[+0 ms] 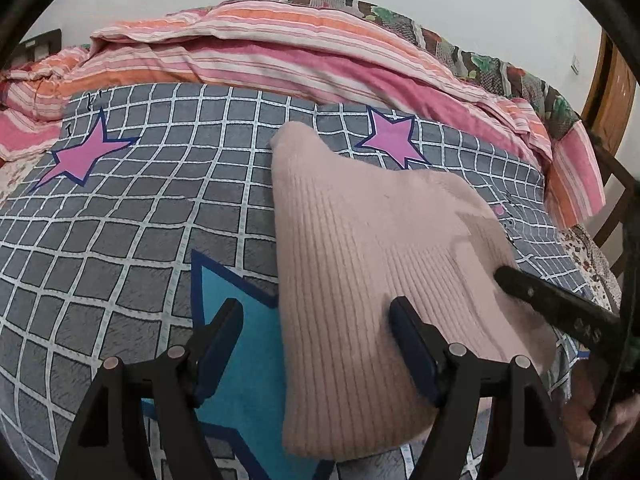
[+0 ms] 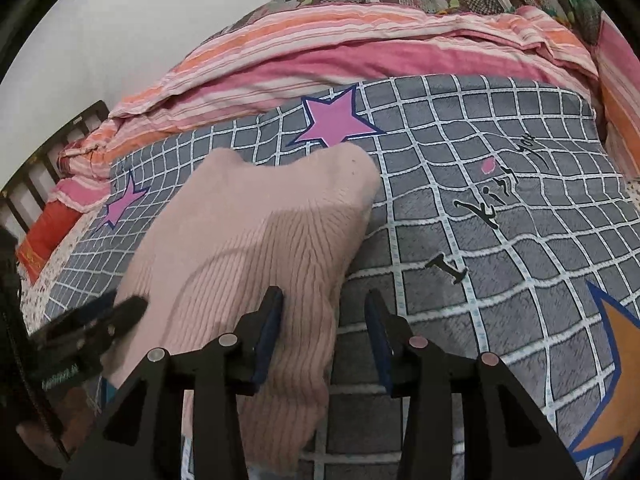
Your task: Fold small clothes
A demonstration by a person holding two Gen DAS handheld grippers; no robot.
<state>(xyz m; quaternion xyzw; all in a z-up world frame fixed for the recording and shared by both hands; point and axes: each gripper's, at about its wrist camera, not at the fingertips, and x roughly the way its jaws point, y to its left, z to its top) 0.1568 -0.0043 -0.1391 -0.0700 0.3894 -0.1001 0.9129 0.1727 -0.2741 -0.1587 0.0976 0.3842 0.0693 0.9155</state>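
A pale pink ribbed knit garment point(image 1: 372, 264) lies flat on the grey grid-pattern blanket point(image 1: 132, 216). My left gripper point(image 1: 316, 320) is open over the garment's near left edge; one finger is above the teal star, the other above the knit. In the right wrist view the same garment point(image 2: 248, 248) lies left of centre. My right gripper point(image 2: 326, 312) is open and straddles the garment's near right edge. Each gripper shows at the edge of the other's view, the right one point(image 1: 548, 300) and the left one point(image 2: 100, 320).
A striped pink and orange quilt point(image 1: 280, 52) is bunched along the far side, with a patterned cover point(image 1: 460, 52) behind it. A wooden bed frame point(image 1: 608, 80) stands at the right. The blanket point(image 2: 500, 240) carries stars and lettering.
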